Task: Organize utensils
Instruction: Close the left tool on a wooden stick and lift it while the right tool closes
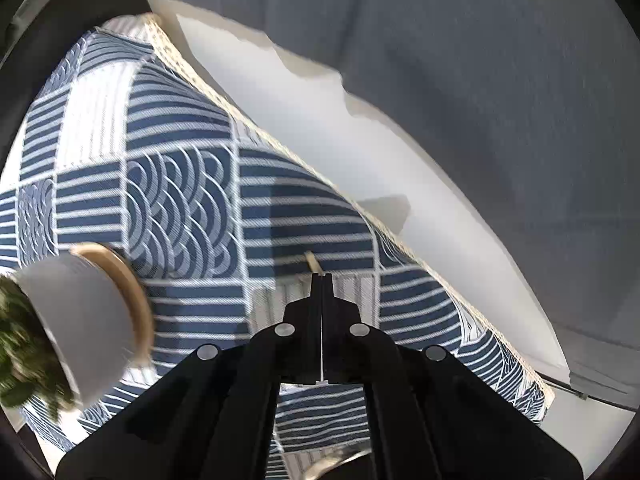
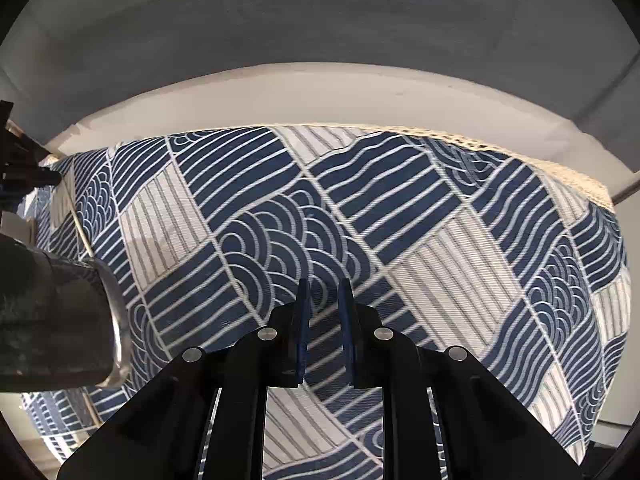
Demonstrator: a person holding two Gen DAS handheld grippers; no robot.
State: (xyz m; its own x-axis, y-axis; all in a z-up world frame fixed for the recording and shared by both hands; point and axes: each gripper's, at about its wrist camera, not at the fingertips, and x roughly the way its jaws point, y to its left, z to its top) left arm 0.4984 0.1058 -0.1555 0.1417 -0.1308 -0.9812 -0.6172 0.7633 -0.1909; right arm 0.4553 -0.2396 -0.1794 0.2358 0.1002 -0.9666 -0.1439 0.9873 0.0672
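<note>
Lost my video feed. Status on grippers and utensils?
Left hand-held gripper shut on a thin pale stick. Right hand-held gripper slightly open, empty. Metal cup at its left, plant pot near left one.

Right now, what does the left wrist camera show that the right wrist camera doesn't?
Only the left wrist view shows a white plant pot on a wooden saucer, and the left gripper shut on a thin pale stick. Only the right wrist view shows a metal cylinder at the left edge, and the right gripper with a gap between its fingers and nothing in it. Both show the blue patterned tablecloth.
</note>
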